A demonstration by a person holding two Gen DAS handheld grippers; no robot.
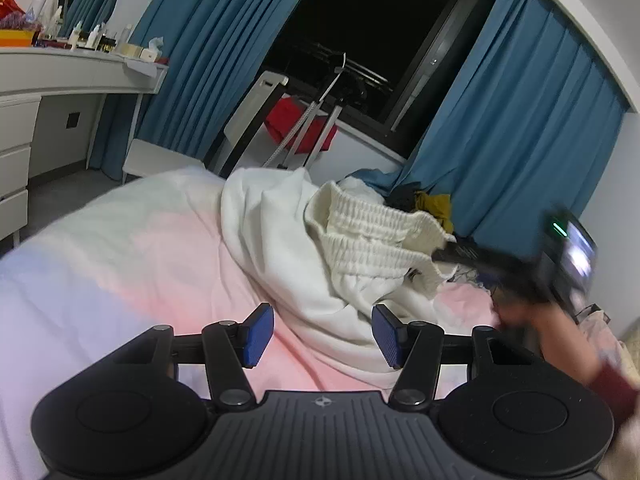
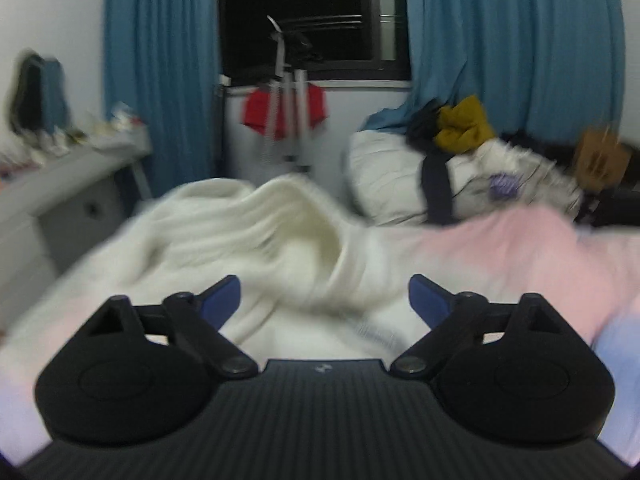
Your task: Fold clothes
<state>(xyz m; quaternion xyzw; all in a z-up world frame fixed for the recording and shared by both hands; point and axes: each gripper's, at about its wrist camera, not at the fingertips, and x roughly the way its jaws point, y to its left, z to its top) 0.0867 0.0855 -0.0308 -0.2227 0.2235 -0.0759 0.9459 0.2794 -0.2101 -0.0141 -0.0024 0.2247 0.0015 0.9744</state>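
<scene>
On the pink bed (image 1: pixel 152 264) the white sweater (image 1: pixel 280 240) lies bunched, both the left gripper (image 1: pixel 323 336) and right gripper (image 2: pixel 325 306) open and seemingly empty, so a hasty grab could pinch bedding.

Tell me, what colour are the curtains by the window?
Blue curtains, clearest in the right wrist view.

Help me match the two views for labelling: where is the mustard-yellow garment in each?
Left wrist: mustard-yellow garment right of centre, behind the white knit, against the blue curtain.
Right wrist: upper right, atop the white pillow.
Shared landmark: red cloth under the dark window.
</scene>
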